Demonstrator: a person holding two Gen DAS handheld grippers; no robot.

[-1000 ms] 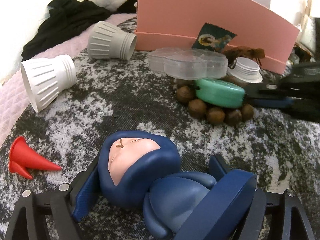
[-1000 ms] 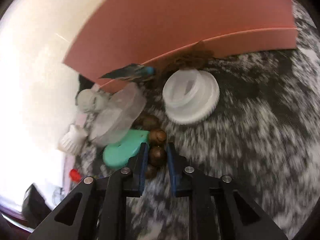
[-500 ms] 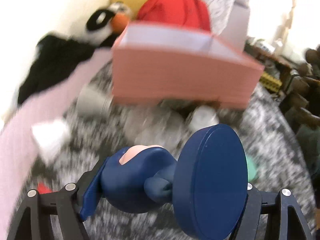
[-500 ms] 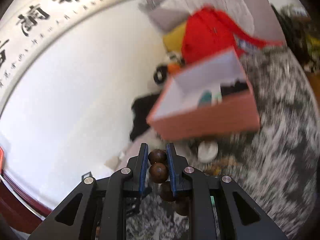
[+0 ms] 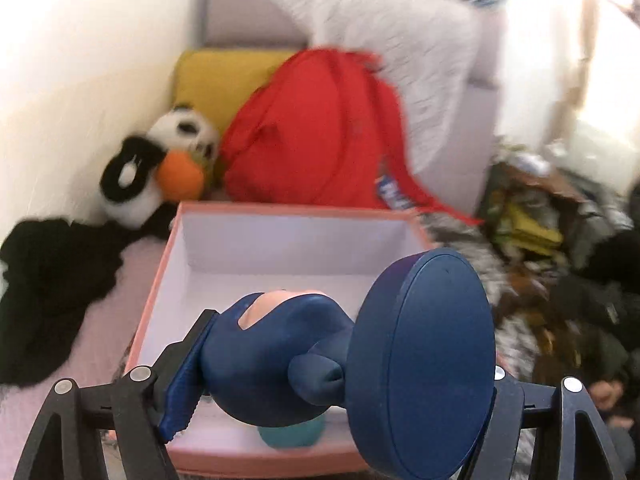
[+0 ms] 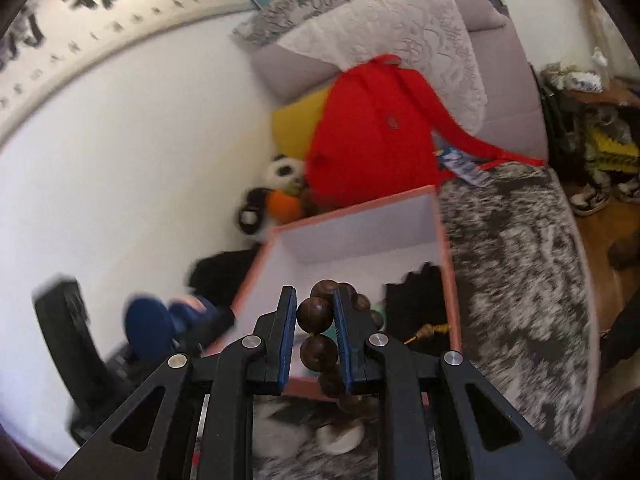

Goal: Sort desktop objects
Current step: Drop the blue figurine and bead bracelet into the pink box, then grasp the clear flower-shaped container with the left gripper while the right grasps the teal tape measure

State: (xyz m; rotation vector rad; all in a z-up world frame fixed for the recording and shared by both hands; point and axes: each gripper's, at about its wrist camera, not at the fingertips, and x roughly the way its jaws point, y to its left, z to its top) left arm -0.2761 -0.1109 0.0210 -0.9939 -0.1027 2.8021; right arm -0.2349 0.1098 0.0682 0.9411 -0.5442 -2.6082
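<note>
Navy figurine (image 5: 280,364) with round base, dark wooden beads (image 6: 315,312)

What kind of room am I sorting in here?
Most likely a lived-in bedroom or living room, not a lab: a quilted pillow, a plush panda and a red backpack sit behind the pink box, with shoes on the floor.

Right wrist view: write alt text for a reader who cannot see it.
The right hand-held gripper pinches a string of dark wooden beads above an open pink box on a grey mottled blanket. To its left, a blue figurine is held near the box's edge; a red backpack sits behind.
</note>
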